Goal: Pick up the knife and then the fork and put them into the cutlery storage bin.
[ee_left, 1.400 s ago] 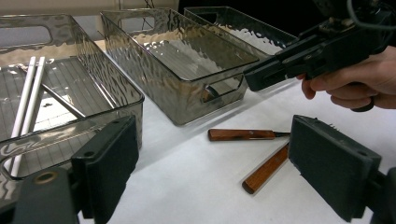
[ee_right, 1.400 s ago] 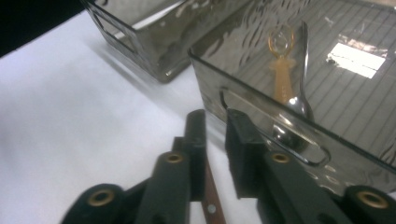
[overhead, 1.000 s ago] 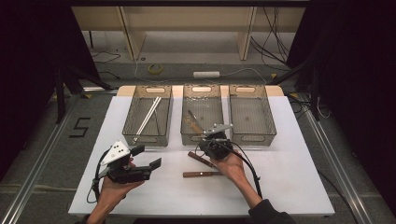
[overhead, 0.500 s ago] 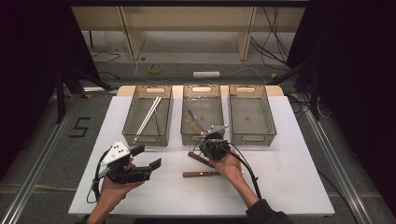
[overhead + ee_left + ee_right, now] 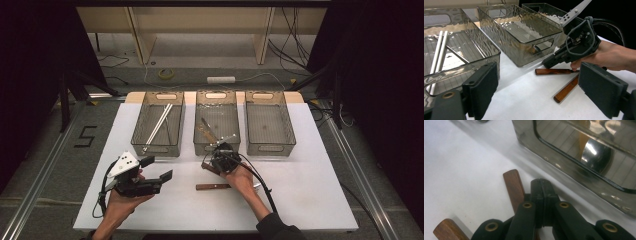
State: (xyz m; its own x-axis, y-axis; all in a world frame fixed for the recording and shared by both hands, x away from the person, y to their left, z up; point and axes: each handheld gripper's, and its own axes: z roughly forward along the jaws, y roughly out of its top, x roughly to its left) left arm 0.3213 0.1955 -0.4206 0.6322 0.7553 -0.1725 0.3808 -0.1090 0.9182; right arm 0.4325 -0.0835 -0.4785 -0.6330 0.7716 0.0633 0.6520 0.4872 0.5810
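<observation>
Working at the white bench (image 5: 310,190), we see three clear bins (image 5: 217,125) along its far side, our left gripper (image 5: 159,169) held with fingers wide apart on nothing, and our right gripper (image 5: 209,161), fingers pressed together, tip down over two wooden-handled utensils (image 5: 554,71) lying just before the middle bin.

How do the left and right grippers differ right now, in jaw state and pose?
The left gripper has its jaws wide apart with nothing between them, while the right gripper has its jaws pressed together. The left gripper is held level, off the white table, pointing toward the other hand; the right gripper tilts down, its tip close to a wooden handle by the middle bin. Both are hand-held with black jaws.
</observation>
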